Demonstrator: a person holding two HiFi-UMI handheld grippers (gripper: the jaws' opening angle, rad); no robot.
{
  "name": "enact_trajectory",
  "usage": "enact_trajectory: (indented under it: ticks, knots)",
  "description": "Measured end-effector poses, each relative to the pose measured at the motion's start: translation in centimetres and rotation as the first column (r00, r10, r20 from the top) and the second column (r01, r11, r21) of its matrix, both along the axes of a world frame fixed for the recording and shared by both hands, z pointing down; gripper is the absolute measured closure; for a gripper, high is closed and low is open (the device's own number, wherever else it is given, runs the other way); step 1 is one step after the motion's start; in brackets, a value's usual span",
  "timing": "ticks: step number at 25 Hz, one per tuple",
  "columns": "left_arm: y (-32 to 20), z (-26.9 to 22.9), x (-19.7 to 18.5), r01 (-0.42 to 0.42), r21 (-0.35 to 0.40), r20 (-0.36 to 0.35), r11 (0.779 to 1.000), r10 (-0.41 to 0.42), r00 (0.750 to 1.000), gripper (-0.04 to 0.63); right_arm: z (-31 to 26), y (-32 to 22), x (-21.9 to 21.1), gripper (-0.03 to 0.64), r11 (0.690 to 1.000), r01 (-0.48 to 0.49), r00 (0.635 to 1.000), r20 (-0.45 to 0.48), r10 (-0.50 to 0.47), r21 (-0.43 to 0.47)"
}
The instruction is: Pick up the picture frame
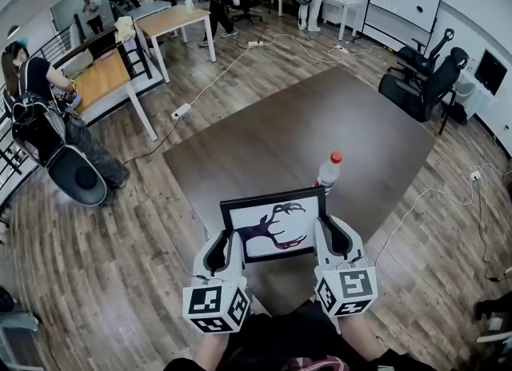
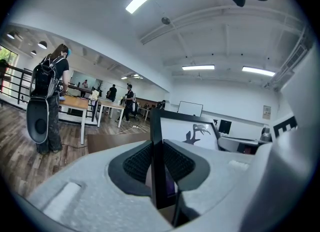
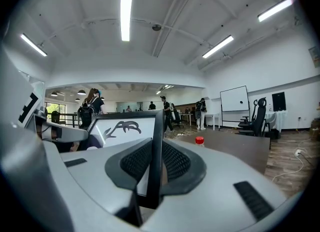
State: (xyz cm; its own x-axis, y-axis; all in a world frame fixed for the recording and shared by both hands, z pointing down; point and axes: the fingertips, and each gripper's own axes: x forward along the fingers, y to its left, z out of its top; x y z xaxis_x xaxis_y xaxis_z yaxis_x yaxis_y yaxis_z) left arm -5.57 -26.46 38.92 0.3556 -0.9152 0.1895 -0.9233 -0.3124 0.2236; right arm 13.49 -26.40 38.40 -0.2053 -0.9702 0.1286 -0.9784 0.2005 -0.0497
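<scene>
Since both tools are already clamped on, we'll start there: our left gripper [image 1: 227, 248] has its jaws squeezed narrow on the left side rail of the picture frame [image 1: 274, 224]. The right gripper [image 1: 334, 237] is pinched the same way on the right rail, and the ribbed pads [image 2: 137, 163] sit flat against the thin black edge. So the frame hangs between our two grippers, picture facing up at us, and it looks to be lifted over the near edge of the dark table [image 1: 304, 125]. Handling-wise we'd guess it's light and stiff, but the front is probably fragile and the rails slick. Gripping mid-rail on both sides with an even squeeze seems right. Count: one frame, two grippers, one table, and one red-capped bottle [image 1: 328, 172] standing just behind the frame's top right corner.
</scene>
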Motion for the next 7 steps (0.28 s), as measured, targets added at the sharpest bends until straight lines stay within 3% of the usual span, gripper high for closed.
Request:
enact_trajectory:
  ticks: [7]
  knots:
    - [-0.5,0.68,0.07,-0.014,-0.017,0.004,1.0,0.015,1.0,0.517,0.44,-0.36,0.04,0.546,1.0,-0.004,1.0,-0.011,0.004,0.0]
